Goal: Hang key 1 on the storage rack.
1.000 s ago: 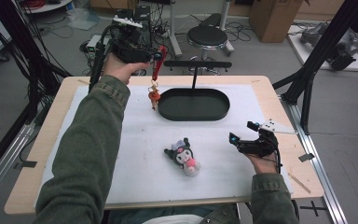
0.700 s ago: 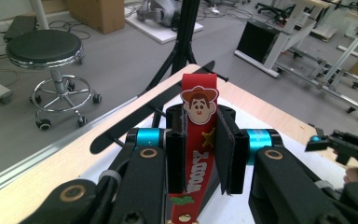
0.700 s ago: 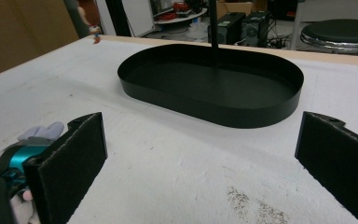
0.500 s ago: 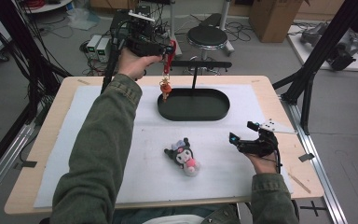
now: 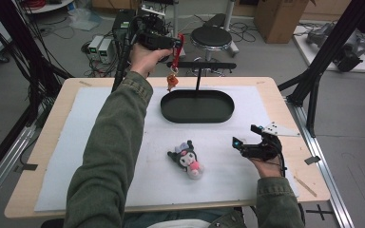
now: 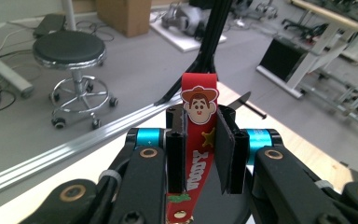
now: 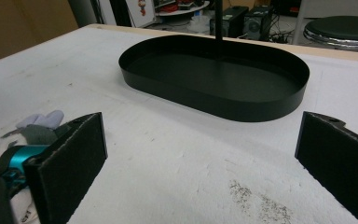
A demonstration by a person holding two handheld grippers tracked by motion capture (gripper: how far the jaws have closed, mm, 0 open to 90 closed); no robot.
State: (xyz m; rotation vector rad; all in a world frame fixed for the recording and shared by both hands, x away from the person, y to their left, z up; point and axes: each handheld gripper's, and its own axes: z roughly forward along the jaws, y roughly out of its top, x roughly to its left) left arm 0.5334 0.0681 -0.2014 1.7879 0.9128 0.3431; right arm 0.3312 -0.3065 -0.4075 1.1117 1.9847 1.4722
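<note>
The left tongs [image 6: 200,154] clench a red rubber strap [image 6: 199,135] with a cowboy face and sideways lettering I cannot read; the right tongs [image 7: 200,158] gape released.

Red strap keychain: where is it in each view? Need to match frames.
High view: red strap keychain top centre, in the left gripper, charm dangling above the black tray's left end.
Left gripper view: strap centre frame, clamped between the jaws.
Right gripper view: not in it.
Shared landmark: round stool, also upper left in the left gripper view.
</note>
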